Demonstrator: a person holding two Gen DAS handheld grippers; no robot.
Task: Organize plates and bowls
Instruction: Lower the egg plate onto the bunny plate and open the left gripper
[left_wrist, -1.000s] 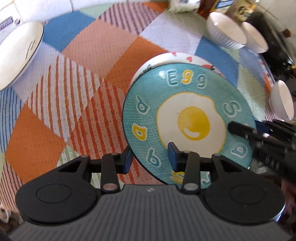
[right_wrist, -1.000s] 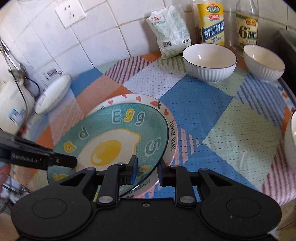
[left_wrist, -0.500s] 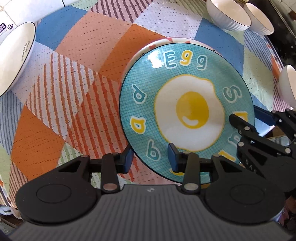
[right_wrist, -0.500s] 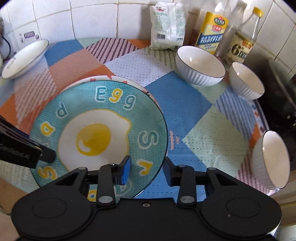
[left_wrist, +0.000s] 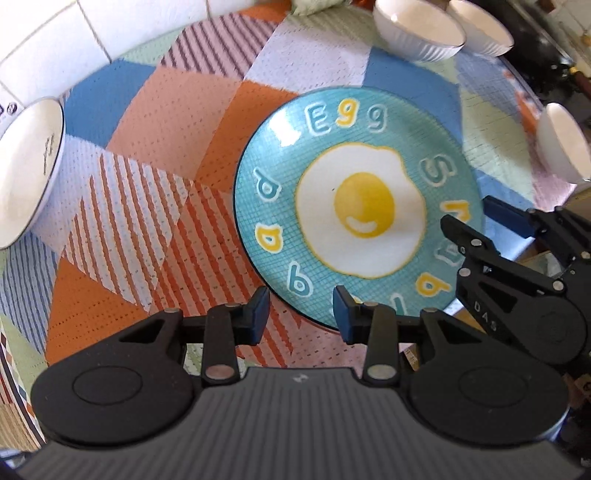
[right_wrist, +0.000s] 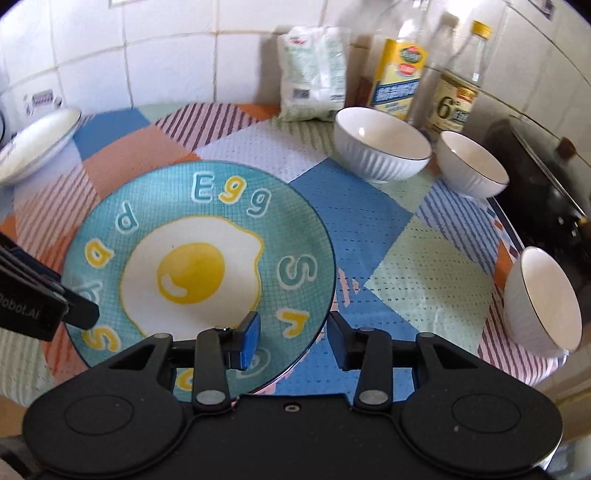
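Observation:
A teal plate with a fried-egg picture (left_wrist: 360, 203) (right_wrist: 199, 266) lies flat over the white heart-rimmed plate, which is almost fully hidden. My left gripper (left_wrist: 300, 314) is open at the plate's near left rim, jaws straddling the edge. My right gripper (right_wrist: 293, 338) is open at the plate's near right rim, one finger over the plate, one beside it. A white plate (left_wrist: 26, 173) (right_wrist: 37, 142) sits at the far left. Three white bowls stand at the right: a ribbed one (right_wrist: 382, 147), a second (right_wrist: 472, 166), and one tilted at the table edge (right_wrist: 543, 299).
A checked cloth (right_wrist: 406, 251) covers the table. A white bag (right_wrist: 314, 74) and two bottles (right_wrist: 402, 70) (right_wrist: 458, 92) stand against the tiled wall at the back. A dark stove (right_wrist: 546, 192) is at the right.
The teal plate has come down flat onto the heart-rimmed plate. Both grippers have opened wider and drawn back a little from its rim.

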